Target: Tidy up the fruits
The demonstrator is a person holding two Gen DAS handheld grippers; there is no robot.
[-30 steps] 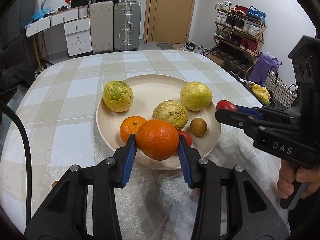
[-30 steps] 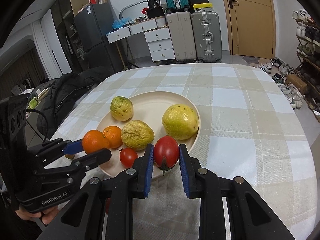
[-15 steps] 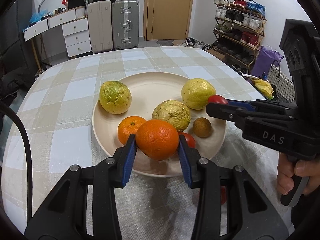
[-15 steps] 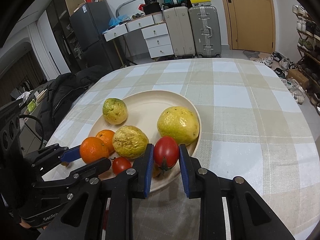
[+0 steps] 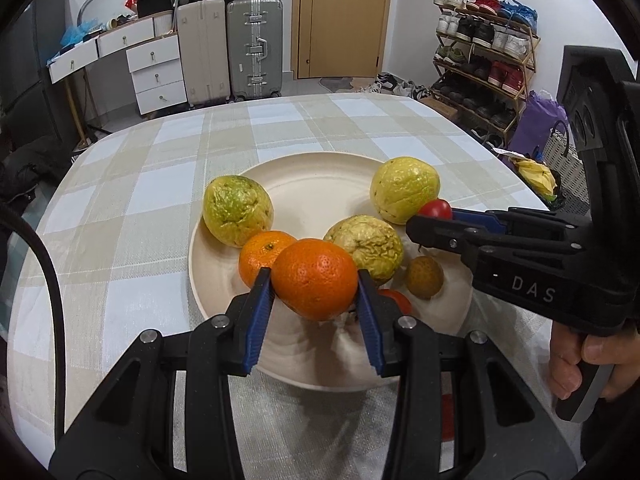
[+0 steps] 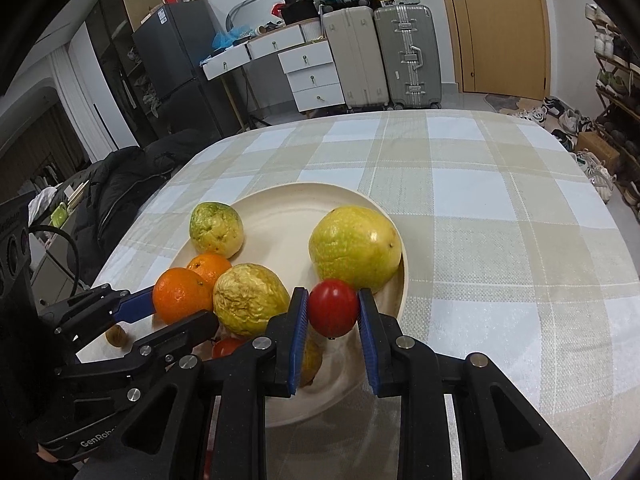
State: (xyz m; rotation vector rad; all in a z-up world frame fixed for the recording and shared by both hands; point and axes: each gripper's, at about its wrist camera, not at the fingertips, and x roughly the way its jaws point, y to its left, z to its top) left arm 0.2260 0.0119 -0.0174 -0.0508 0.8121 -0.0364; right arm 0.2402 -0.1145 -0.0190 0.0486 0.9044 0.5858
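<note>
My left gripper (image 5: pixel 316 300) is shut on a large orange (image 5: pixel 315 278) and holds it just above the near part of the cream plate (image 5: pixel 320 184). My right gripper (image 6: pixel 333 320) is shut on a red tomato (image 6: pixel 333 309) over the plate's (image 6: pixel 304 204) right near side. On the plate lie three wrinkled yellow-green fruits (image 5: pixel 238 210) (image 5: pixel 404 189) (image 5: pixel 364 248), a small orange (image 5: pixel 262 254), a small brown fruit (image 5: pixel 425 277) and a second tomato (image 5: pixel 394 300), partly hidden behind my left fingers. The two grippers sit side by side, close together.
The plate stands on a table with a beige-and-white checked cloth (image 6: pixel 500 240). A small brown fruit (image 6: pixel 116 334) lies on the cloth left of the plate. A person's hand (image 5: pixel 576 364) holds the right gripper's handle. Suitcases, drawers and a shoe rack stand beyond the table.
Both grippers have moved forward and slightly down with their fruit, from the plate's near rim to over the plate. Grips are unchanged, and the fruit on the plate has not moved.
</note>
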